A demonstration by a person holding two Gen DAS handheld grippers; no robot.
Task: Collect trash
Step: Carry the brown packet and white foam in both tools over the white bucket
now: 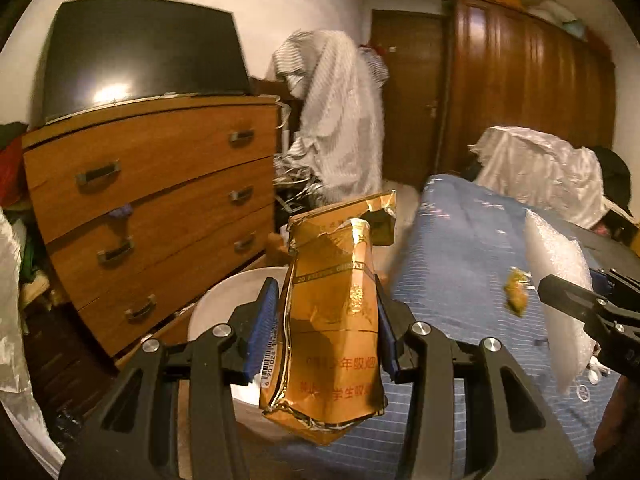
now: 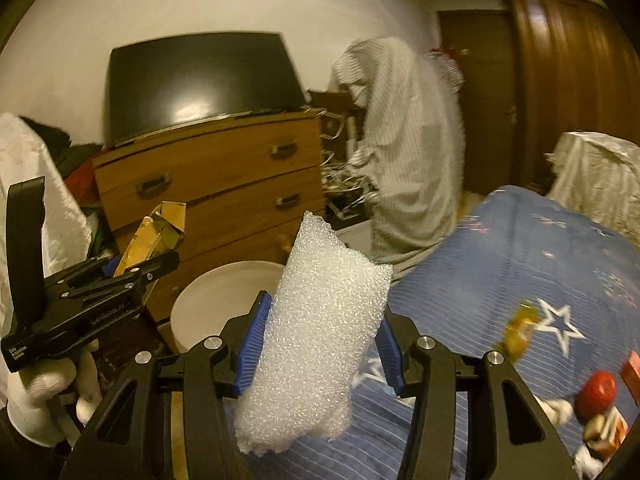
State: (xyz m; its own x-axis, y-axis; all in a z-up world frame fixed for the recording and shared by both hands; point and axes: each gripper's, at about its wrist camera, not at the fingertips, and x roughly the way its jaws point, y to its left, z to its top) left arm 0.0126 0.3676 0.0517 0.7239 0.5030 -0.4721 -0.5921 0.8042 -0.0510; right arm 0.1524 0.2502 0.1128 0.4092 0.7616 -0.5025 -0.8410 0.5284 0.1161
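My left gripper (image 1: pixel 326 316) is shut on a crumpled gold cigarette pack (image 1: pixel 332 320), held upright above the edge of a blue bed. In the right wrist view that pack (image 2: pixel 154 236) sticks up from the left gripper (image 2: pixel 138 266) in a white-gloved hand (image 2: pixel 44 392). My right gripper (image 2: pixel 320 332) is shut on a piece of white foam wrap (image 2: pixel 320 340); from the left wrist view the foam (image 1: pixel 560 300) shows at the right with the right gripper (image 1: pixel 576 300) behind it. A round white bin (image 2: pixel 208 304) sits on the floor just beyond both grippers.
A wooden chest of drawers (image 1: pixel 152 208) with a dark screen (image 1: pixel 144 52) stands at the left. The blue bedspread (image 2: pixel 520 272) carries a small yellow wrapper (image 2: pixel 518 330) and red items (image 2: pixel 600 392). A striped cloth (image 1: pixel 340 120) hangs ahead; a brown wardrobe (image 1: pixel 528 92) is at the right.
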